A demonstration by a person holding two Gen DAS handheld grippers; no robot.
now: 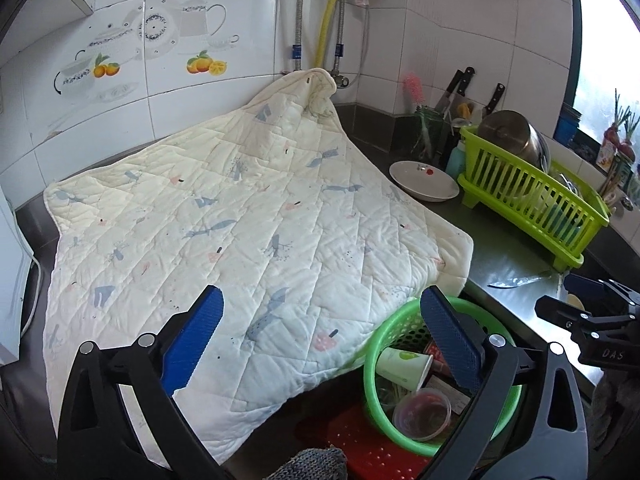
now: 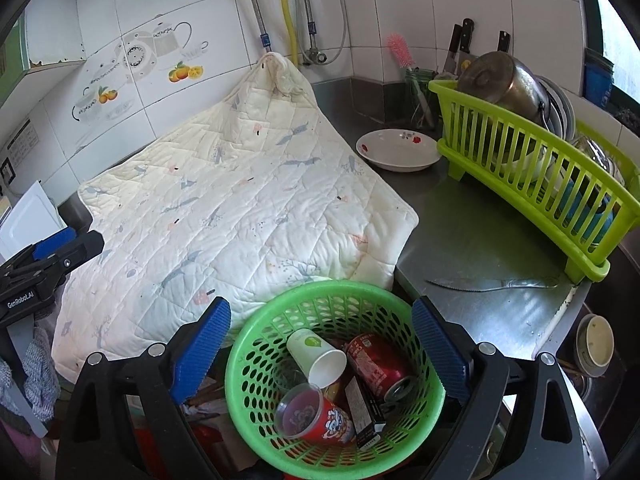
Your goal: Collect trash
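Your right wrist view looks straight down into the green basket [image 2: 336, 376], so you see its whole load: a white paper cup [image 2: 318, 358] lying on its side, a red can [image 2: 378, 366] beside it, a clear cup [image 2: 298, 410] over a red printed cup [image 2: 332, 424], and a dark slim box [image 2: 362, 412]. Your left wrist view catches only the basket's [image 1: 374, 344] left part, with the paper cup [image 1: 404, 366] and a clear round tub [image 1: 422, 414] showing; the can is hidden there behind the pad.

Only the right view shows the sink at the lower right with 1 bowl [image 2: 596, 344] in it. Only the left view shows the plants [image 1: 618, 148] at the window.

Both views show the quilt [image 1: 224, 220] spread over the counter, its far corner propped against the tiled wall, and the basket at its near edge. The white dish [image 2: 398, 150] sits between the quilt and the lime rack [image 2: 532, 168], which holds a steel pot [image 2: 506, 80] and plates. A knife [image 2: 492, 283] lies on the bare steel in front of the rack.

Your left gripper [image 1: 320, 344] stands released, pads wide, nothing between them but quilt and basket rim far below. Your right gripper [image 2: 322, 348] is likewise released, its pads straddling the basket without touching it. All the trash you can see is in the basket.
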